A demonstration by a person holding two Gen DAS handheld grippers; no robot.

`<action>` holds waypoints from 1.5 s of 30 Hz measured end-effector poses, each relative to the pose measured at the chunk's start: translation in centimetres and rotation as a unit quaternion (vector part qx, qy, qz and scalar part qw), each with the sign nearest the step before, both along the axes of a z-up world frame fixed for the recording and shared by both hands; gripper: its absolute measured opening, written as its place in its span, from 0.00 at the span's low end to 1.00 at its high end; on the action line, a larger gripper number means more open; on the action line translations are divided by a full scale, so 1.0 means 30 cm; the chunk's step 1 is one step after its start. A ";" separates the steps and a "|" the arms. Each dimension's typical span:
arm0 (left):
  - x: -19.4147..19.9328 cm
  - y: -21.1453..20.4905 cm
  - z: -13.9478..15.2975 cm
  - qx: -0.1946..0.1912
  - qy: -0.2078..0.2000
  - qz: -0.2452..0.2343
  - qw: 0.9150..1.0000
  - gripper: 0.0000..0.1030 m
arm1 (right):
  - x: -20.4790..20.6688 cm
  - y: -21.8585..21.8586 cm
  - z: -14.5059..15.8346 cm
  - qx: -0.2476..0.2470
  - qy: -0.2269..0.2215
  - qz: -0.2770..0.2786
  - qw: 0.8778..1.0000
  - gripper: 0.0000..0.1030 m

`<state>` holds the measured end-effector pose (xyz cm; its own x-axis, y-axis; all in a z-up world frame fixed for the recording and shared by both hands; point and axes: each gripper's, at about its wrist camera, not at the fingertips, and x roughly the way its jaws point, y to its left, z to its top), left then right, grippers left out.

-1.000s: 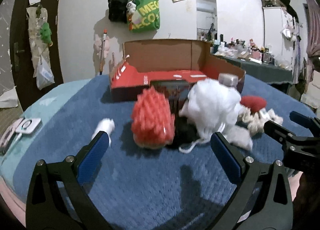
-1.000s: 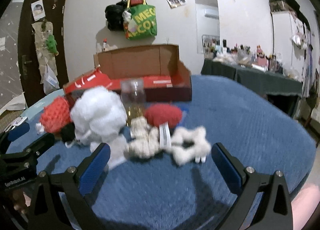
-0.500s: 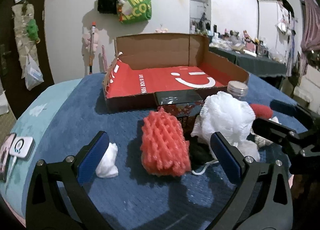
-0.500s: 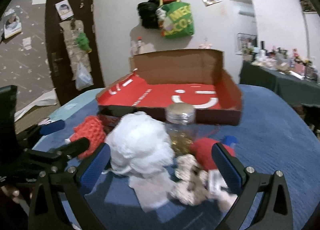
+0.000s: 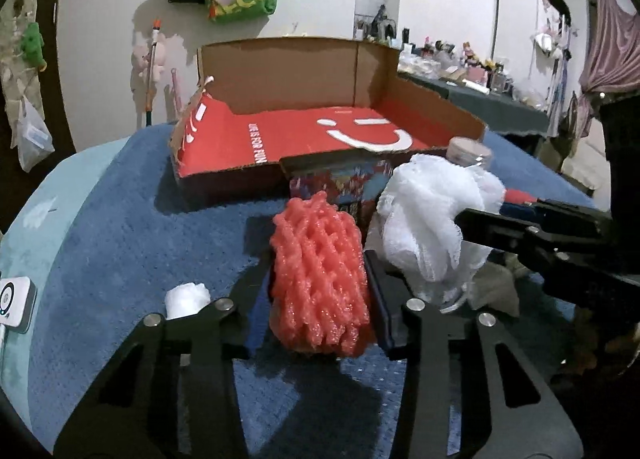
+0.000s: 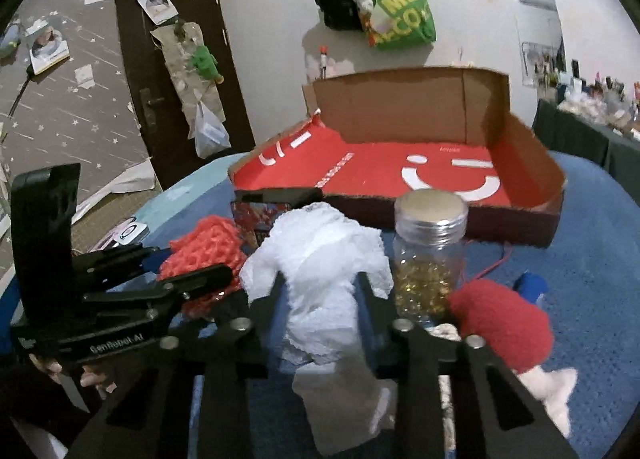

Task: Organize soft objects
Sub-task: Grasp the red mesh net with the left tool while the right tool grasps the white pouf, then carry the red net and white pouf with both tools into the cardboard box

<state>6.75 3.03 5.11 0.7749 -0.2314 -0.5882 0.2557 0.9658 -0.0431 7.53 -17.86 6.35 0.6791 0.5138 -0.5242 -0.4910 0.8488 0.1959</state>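
A red foam net stands on the blue blanket, and my left gripper is closing on it, both pads against its sides. A white mesh puff sits right of the net; my right gripper is closing on it and squeezes its lower part. From the right wrist view the left gripper shows at the left, clamped on the red net. Behind both lies an open cardboard box with a red floor. A red plush piece lies at the right.
A glass jar of golden capsules stands just right of the puff. A dark printed box is behind the net. A small white roll lies left of my left fingers. A cream plush lies near the front right.
Both grippers moved forward over the blanket towards the box. Their wide-open jaws came in, the left onto the red foam net and the right onto the white mesh puff.
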 end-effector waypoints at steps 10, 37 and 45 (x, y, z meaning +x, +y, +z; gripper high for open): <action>-0.069 -0.041 0.092 0.003 -0.043 -0.020 0.999 0.38 | -0.106 -0.029 0.077 -0.009 -0.064 -0.033 0.997 0.20; -0.030 -0.069 0.216 0.004 -0.077 -0.029 0.997 0.38 | -0.119 -0.088 0.266 -0.008 -0.147 -0.073 0.986 0.14; 0.073 -0.071 0.272 -0.007 -0.073 -0.042 0.996 0.38 | -0.042 -0.099 0.328 -0.009 -0.166 -0.073 0.983 0.14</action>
<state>8.94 0.90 13.28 0.8299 -0.3064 -0.4662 0.3400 0.9403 -0.0127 6.28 -20.83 16.20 0.8801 0.3903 -0.2702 -0.3976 0.9171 0.0297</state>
